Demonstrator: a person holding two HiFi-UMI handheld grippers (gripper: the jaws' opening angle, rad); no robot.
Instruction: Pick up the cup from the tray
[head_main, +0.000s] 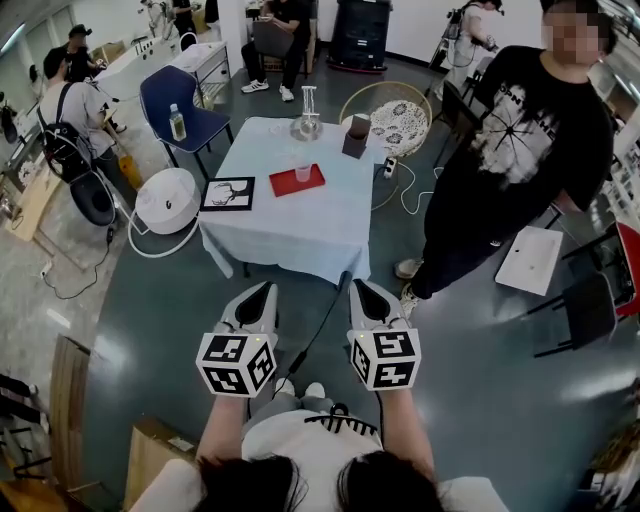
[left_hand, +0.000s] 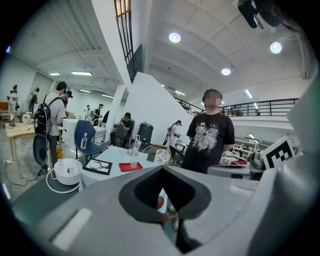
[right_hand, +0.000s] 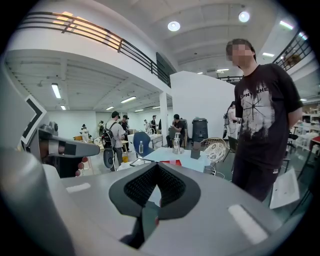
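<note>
In the head view, the cup (head_main: 303, 172) stands on the red tray (head_main: 297, 181) toward the far middle of the table (head_main: 300, 230), well apart from both tools. The left gripper (head_main: 267, 289) and right gripper (head_main: 359, 288) are held side by side, low and near the body, both aimed at the table. This looks like a ready stance for the walk in, with no reach begun. The table's near edge faces the grippers with bare cloth behind it, so the approach from the near side is open. A picture frame (head_main: 228, 193) lies left of the tray, and a glass jug (head_main: 306, 126) and brown box (head_main: 357, 137) stand beyond it. A standing person (head_main: 520, 150) fills the right side (better to keep left of them), and a cable (head_main: 322, 325) trails across the floor between the 2 grippers.

In the left gripper view, the fingers are closed tip to tip with nothing between them. The tray and cup show small and far above the tips.

In the right gripper view, the fingers are likewise together and empty. The tray is only a red sliver past the tips, and I cannot make out the cup there.
</note>
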